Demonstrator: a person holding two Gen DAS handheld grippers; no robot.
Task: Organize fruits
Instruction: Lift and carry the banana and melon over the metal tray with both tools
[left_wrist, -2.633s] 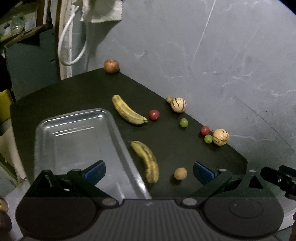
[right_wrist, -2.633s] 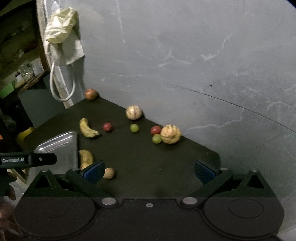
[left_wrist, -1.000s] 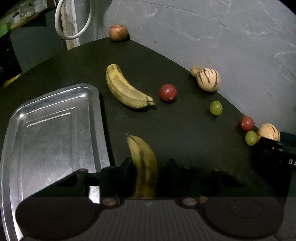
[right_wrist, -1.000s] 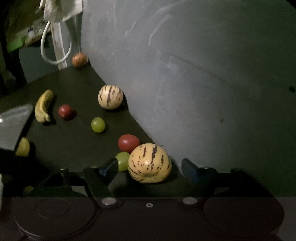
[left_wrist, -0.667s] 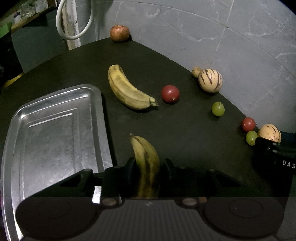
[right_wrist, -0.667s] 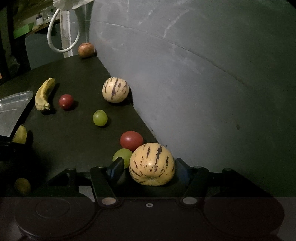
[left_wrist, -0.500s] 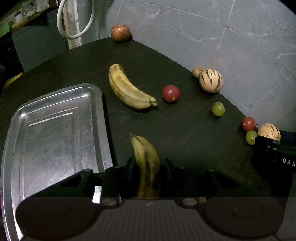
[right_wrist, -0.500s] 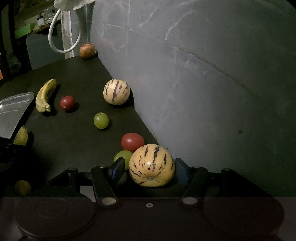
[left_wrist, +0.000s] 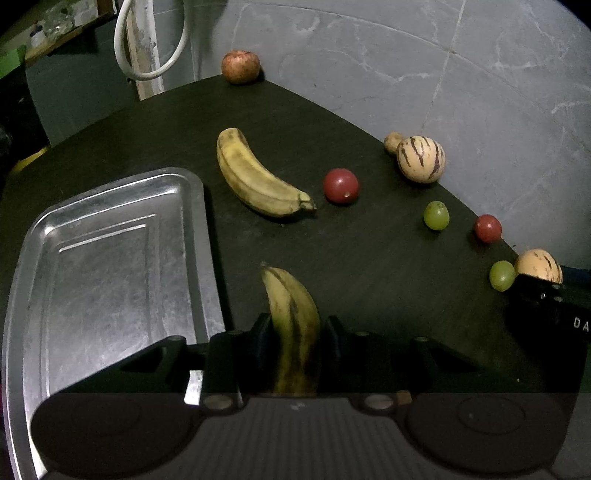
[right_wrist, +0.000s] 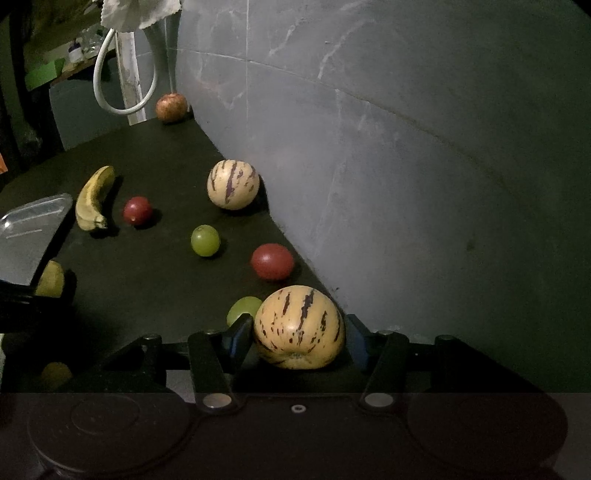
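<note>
Jaws of the left gripper clamp a spotted banana, while the right gripper's jaws are closing around a striped melon.

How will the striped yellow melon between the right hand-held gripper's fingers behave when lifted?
The round striped yellow melon looks smooth, so it may slip or roll between the closing pads of the right hand-held gripper. It probably feels firm. The green grape beside it could get nudged.
</note>
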